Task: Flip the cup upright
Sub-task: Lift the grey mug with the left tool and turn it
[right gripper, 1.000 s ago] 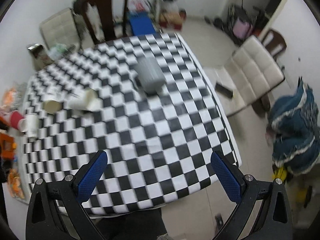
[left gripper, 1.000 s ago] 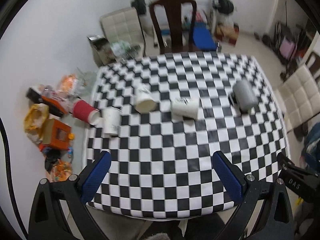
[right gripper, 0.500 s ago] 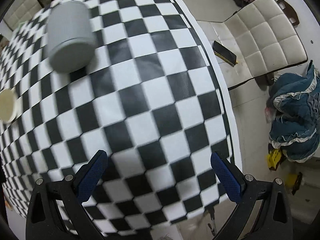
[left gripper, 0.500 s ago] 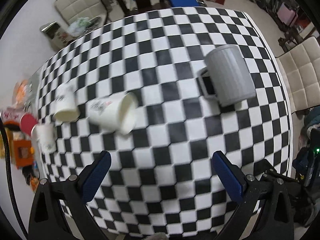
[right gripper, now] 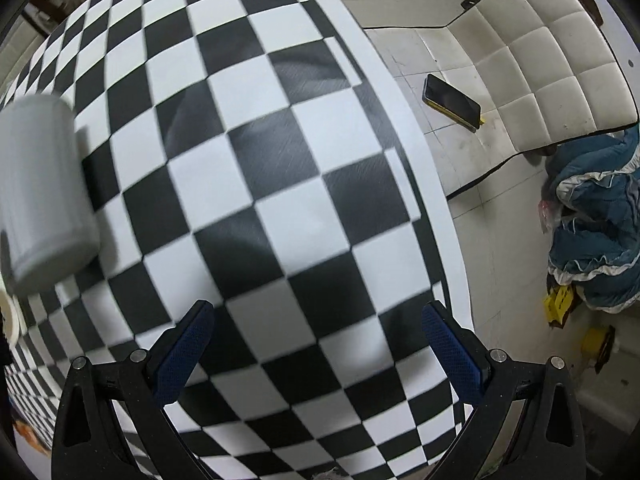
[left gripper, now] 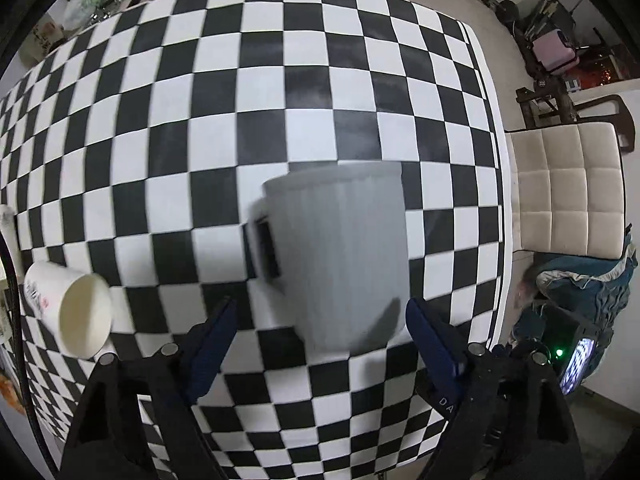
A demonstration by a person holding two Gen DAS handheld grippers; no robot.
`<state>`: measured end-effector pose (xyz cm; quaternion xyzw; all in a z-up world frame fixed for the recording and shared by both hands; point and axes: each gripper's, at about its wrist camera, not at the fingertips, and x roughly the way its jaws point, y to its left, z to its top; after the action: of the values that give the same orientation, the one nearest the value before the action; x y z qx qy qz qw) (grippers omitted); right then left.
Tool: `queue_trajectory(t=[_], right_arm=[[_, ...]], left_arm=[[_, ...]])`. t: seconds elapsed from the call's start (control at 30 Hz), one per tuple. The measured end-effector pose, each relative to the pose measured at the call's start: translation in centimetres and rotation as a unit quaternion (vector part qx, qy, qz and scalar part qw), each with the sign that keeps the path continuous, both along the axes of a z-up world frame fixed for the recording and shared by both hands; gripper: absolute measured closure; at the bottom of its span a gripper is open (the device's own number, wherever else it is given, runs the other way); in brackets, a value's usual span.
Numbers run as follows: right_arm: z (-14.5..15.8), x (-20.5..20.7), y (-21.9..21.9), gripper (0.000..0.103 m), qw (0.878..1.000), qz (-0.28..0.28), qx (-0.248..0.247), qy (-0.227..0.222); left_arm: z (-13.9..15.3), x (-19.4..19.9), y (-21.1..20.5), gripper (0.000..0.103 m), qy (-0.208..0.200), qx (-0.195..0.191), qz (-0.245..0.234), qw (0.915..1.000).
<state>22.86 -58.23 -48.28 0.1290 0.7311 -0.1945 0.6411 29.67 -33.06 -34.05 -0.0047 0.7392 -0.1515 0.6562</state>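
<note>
Left gripper (left gripper: pixel 320 320) spread wide around grey mug (left gripper: pixel 340 256), pads not touching; mug upside down on checkered table (left gripper: pixel 240 80), handle leftward; right gripper (right gripper: pixel 316 332) open over bare squares; paper cup (left gripper: pixel 74 314) lying sideways, empty.

Both wrist cameras look steeply down on the checkered table (left gripper: pixel 328 80) from close above. The left view has the grey mug (left gripper: pixel 340 256) just ahead of its fingers; the right view shares it at far left (right gripper: pixel 40 196).
</note>
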Motion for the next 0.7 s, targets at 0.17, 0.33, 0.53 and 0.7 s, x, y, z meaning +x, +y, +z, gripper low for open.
queue_trajectory(t=[0.17, 0.33, 0.53, 0.7], right_arm=[[-0.5, 1.0, -1.2, 0.000, 1.000, -0.004, -0.005, 0.002], [-0.4, 1.2, -1.5, 0.000, 1.000, -0.006, -0.009, 0.002], [-0.3, 0.9, -1.4, 0.000, 1.000, -0.009, -0.009, 0.002], [0.2, 0.1, -1.3, 0.000, 1.000, -0.011, -0.010, -0.001]], left_arm=[[-1.7, 1.0, -1.5, 0.019, 0.006, 0.004, -0.008, 0.9999], [-2.5, 0.7, -2.6, 0.022, 0.006, 0.004, -0.027, 0.9996], [-2.4, 0.5, -2.8, 0.023, -0.023, 0.012, -0.041, 0.9988], [-2.3, -0.1, -2.6, 0.023, -0.047, 0.029, -0.050, 0.9972]])
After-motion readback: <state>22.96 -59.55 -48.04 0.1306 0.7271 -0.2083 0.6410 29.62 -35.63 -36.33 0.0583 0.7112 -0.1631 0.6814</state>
